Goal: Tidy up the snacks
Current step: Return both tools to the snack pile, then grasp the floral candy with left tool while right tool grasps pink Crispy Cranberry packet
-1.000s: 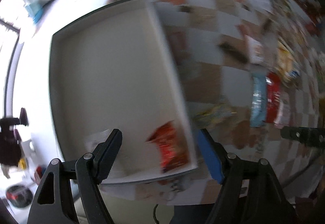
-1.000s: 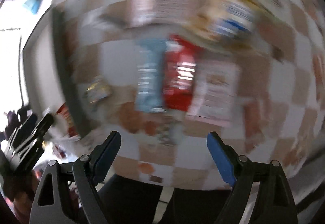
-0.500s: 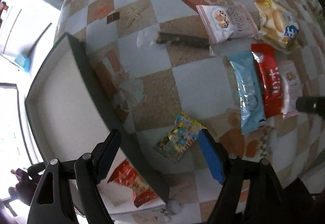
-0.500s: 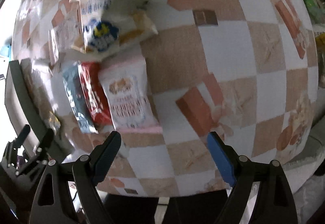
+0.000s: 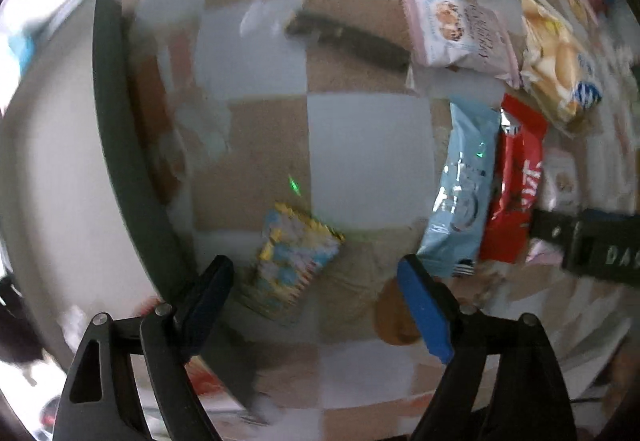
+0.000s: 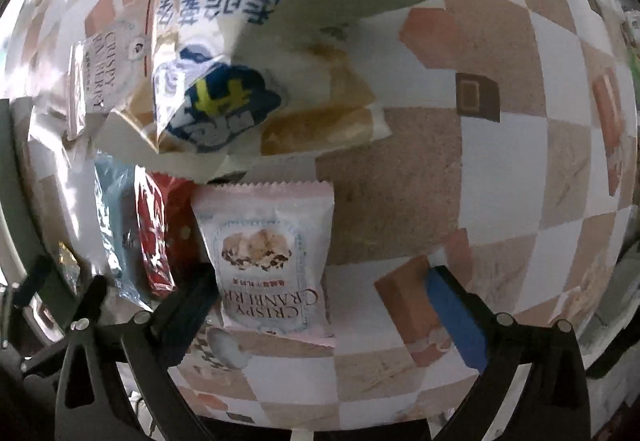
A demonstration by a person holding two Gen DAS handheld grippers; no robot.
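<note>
Checkered tablecloth (image 6: 420, 177) holds two cranberry packets (image 6: 272, 261), one potato-stick bag (image 6: 256, 53).

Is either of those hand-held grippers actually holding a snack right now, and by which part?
Nothing is held. The left hand-held gripper is open above the small colourful packet; the right hand-held gripper is open by the cranberry packet.

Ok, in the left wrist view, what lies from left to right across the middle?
Tray → small colourful packet → light blue packet → red packet → right gripper's finger reaching in from the right edge.
</note>
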